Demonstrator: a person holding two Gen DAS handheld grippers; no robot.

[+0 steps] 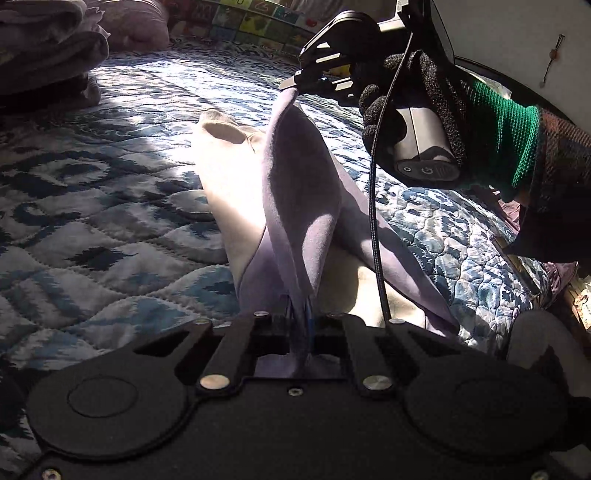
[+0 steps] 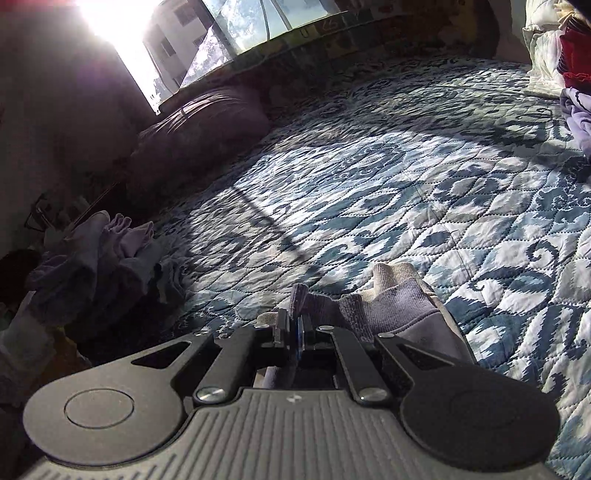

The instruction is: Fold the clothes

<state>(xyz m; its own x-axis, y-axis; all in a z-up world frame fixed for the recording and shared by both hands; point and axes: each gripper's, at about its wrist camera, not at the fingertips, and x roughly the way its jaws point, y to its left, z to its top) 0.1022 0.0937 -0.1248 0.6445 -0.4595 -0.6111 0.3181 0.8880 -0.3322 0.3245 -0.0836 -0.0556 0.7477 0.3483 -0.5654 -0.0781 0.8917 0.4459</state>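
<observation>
Hard sunlight through window [image 2: 207,48] — glare blown out, deep shadows on quilt [image 2: 369,177], fisheye-bent edges.

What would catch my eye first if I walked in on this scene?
Probably the lavender garment, stretched in the air between the two grippers: the left gripper pinches its near end and the right gripper, held in a gloved hand, pinches the far end. Beneath it spreads a blue-and-white quilted bedspread, lit by a blazing window at the far left.
</observation>
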